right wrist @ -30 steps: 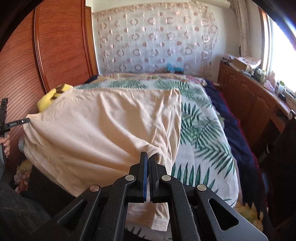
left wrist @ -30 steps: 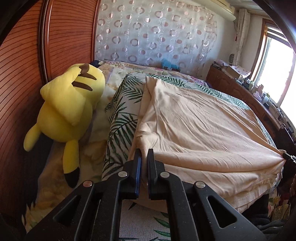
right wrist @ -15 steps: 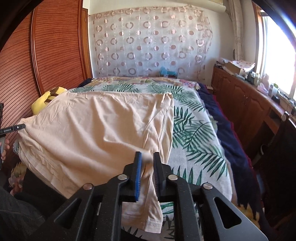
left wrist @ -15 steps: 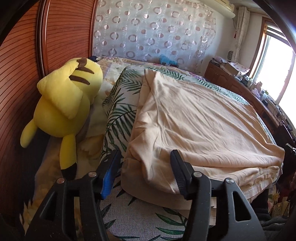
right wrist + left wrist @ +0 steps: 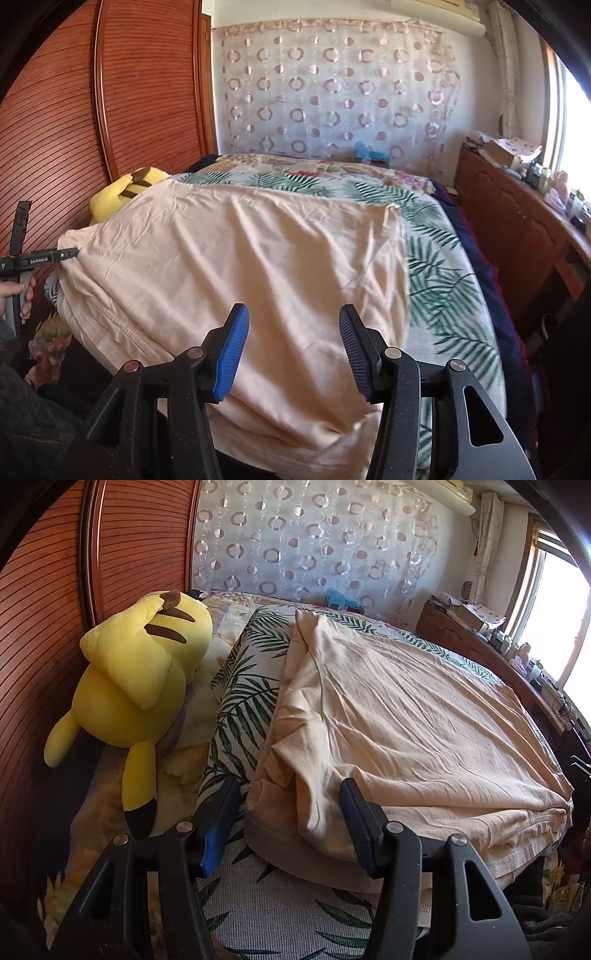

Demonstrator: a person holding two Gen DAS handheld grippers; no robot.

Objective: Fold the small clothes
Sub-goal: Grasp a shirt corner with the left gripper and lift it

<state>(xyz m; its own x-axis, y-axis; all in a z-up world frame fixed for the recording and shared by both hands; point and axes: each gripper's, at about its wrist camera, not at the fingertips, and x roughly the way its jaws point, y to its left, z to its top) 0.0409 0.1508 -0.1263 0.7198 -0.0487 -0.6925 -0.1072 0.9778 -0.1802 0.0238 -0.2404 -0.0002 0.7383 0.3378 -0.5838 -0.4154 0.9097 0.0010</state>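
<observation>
A peach garment (image 5: 406, 720) lies folded over, in layers, on the palm-leaf bedspread (image 5: 240, 701). Its near left corner sits bunched between the fingers of my left gripper (image 5: 290, 823), which is open, with both pads clear of the cloth. In the right wrist view the same garment (image 5: 240, 266) spreads across the bed. My right gripper (image 5: 293, 347) hovers over its near edge with its jaws opening; cloth shows between them, but the pads do not press on it. The left gripper (image 5: 72, 253) appears at the garment's far left corner.
A yellow plush toy (image 5: 136, 672) leans against the slatted wooden wardrobe (image 5: 140, 546) left of the bed. A wooden sideboard (image 5: 517, 229) with clutter runs under the window on the right. A dark blue blanket (image 5: 480, 266) edges the bed. A hand (image 5: 14, 291) holds the left gripper.
Both grippers were shut on the garment's near corners a second ago. The left one opened first, then the right; the cloth dropped and settled on the bed.
</observation>
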